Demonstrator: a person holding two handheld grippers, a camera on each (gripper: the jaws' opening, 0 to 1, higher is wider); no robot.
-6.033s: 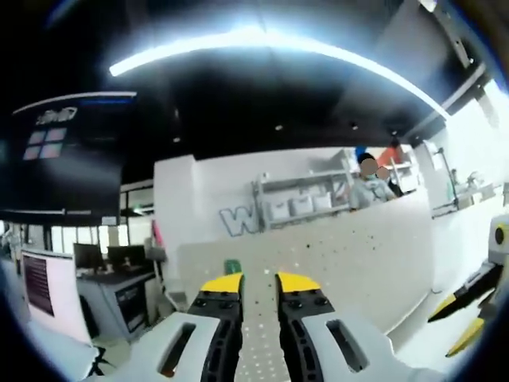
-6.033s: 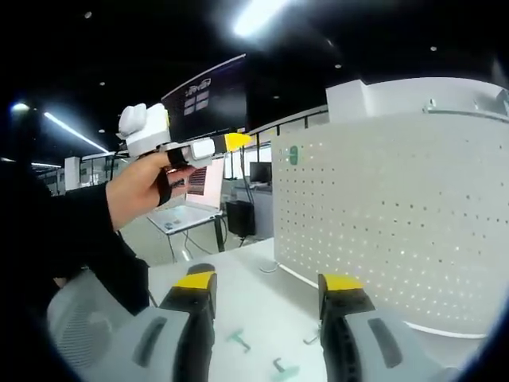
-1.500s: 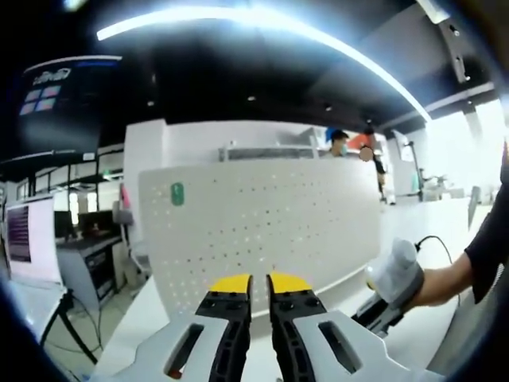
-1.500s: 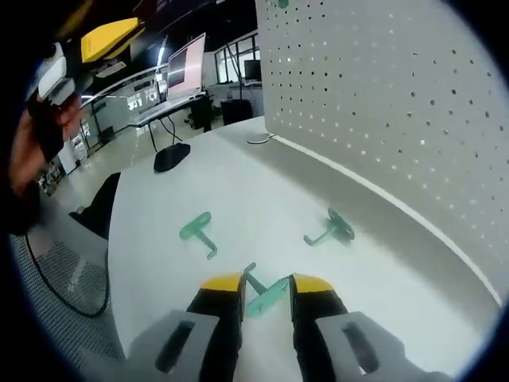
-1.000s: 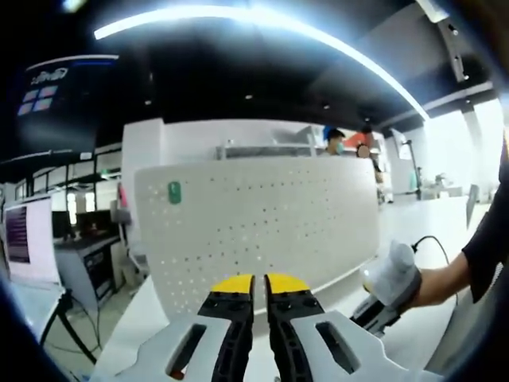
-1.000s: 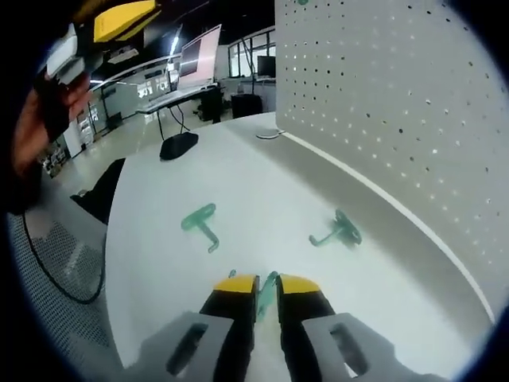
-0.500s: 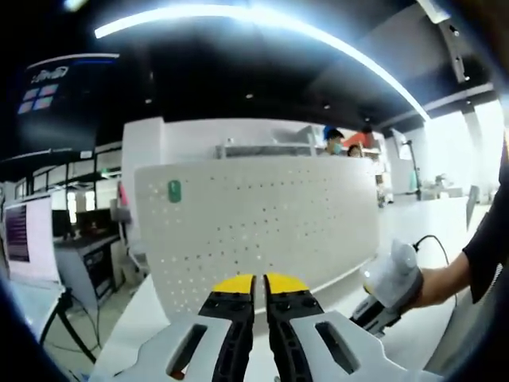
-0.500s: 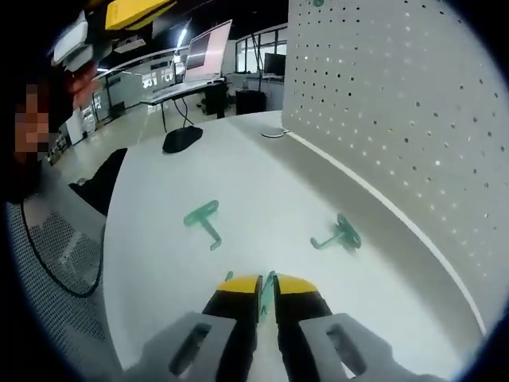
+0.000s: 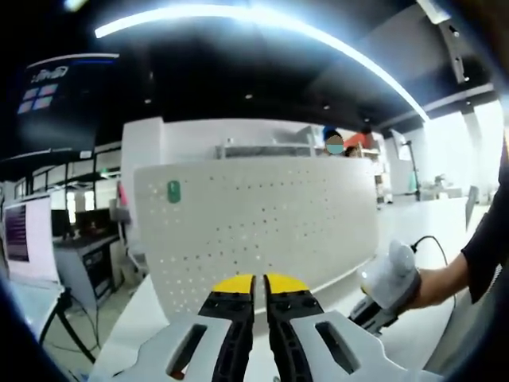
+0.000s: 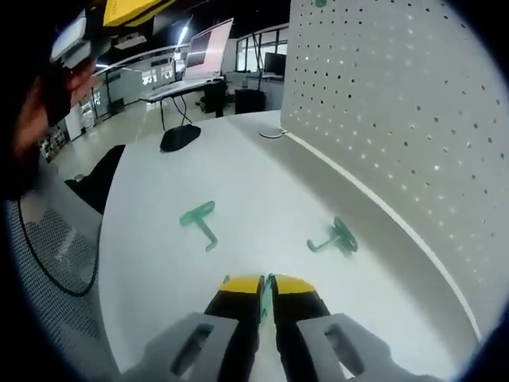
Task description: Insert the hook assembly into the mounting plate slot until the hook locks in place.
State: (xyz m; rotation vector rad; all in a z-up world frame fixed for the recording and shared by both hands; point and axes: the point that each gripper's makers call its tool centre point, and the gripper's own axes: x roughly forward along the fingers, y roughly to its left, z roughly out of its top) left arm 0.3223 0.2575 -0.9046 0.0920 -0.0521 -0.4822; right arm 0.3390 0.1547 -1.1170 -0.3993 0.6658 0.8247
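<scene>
The white perforated mounting plate (image 9: 262, 227) stands upright on the table, with one green hook (image 9: 173, 191) fixed near its upper left corner. My left gripper (image 9: 254, 280) points at the plate from a distance, shut with nothing in it. In the right gripper view, my right gripper (image 10: 267, 280) is low over the white table (image 10: 151, 263), shut on a green hook (image 10: 269, 278) of which only a sliver shows between the tips. Two more green hooks (image 10: 199, 218) (image 10: 335, 238) lie flat on the table ahead. The plate (image 10: 398, 111) rises at the right.
A hand holding the right gripper's body (image 9: 387, 285) shows at the lower right of the left gripper view. The left gripper's yellow tip (image 10: 131, 11) and a hand (image 10: 44, 103) sit at the top left of the right gripper view. Desks and monitors stand behind.
The right gripper's jaws closed onto the green hook lying between them on the table. The left gripper pulled back from the plate, and its jaws narrowed to shut.
</scene>
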